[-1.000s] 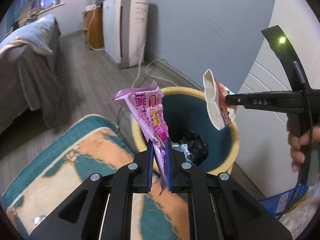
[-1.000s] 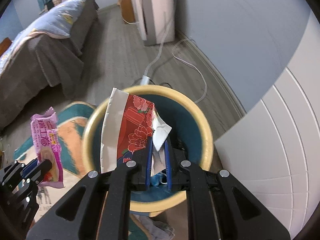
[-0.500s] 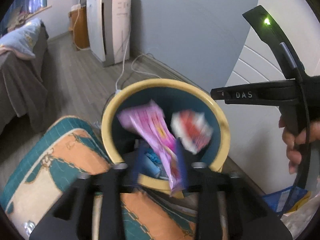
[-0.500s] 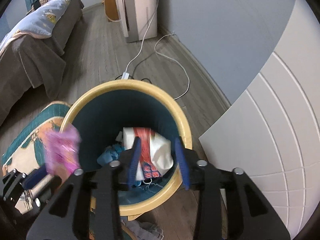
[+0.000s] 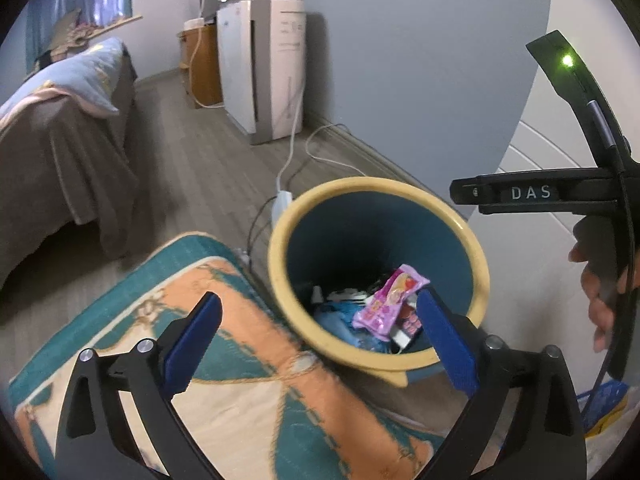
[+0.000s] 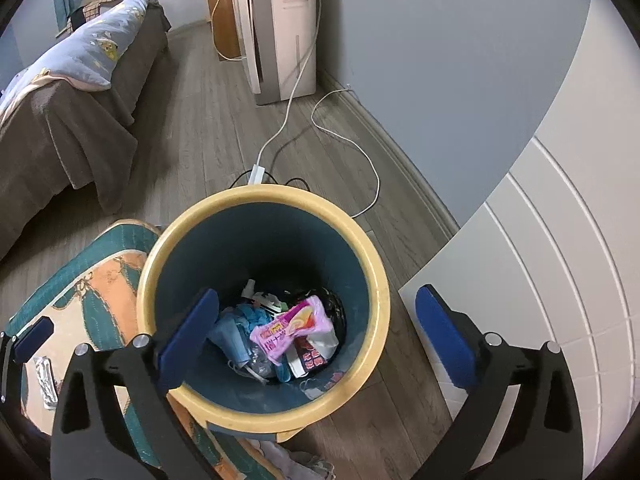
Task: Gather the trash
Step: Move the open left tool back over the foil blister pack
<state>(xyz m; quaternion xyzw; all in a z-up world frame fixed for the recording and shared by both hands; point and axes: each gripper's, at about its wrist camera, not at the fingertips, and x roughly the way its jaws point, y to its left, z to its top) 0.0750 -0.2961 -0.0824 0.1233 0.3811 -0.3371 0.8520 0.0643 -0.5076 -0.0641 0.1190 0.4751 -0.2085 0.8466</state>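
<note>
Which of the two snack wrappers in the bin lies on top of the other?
The pink wrapper lies on top. It partly covers the red and white wrapper, which shows only beneath its lower right edge, among the other trash in the bin.

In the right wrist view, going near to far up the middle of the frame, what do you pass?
Pink wrapper in the trash bin → white power adapter on the floor → white air purifier against the wall.
</note>
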